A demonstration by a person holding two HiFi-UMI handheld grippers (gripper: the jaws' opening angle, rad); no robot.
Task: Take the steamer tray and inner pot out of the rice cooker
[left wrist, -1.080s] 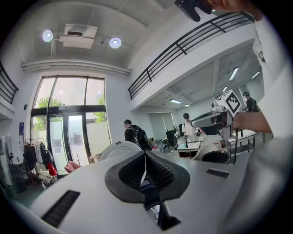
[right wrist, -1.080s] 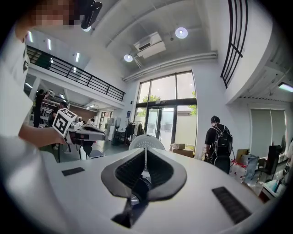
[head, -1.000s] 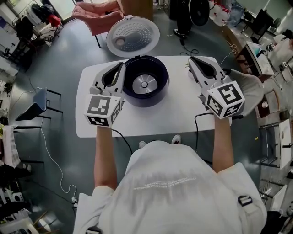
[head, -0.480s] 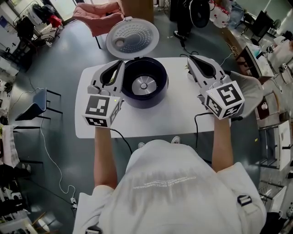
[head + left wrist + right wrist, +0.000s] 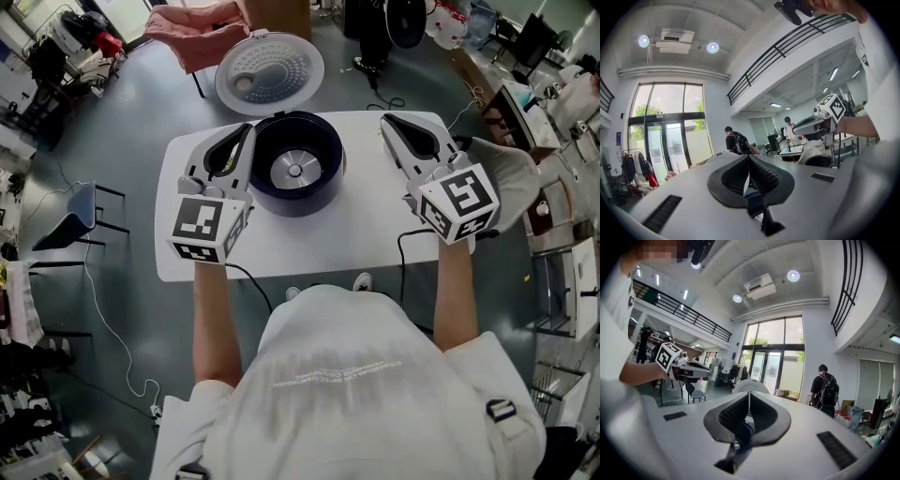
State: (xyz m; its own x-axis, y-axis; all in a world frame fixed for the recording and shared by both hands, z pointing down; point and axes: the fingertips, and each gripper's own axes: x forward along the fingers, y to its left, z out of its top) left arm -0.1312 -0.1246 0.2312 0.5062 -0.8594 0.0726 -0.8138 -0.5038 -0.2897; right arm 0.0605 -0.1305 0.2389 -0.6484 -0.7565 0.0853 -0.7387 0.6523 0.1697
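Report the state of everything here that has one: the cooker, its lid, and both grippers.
rice cooker: open, upright on the table, with a silver disc showing at its bottom.
lid: swung right back, perforated inner face showing.
left gripper: shut, empty, close beside the cooker's left wall.
right gripper: shut, empty, well apart from the cooker.
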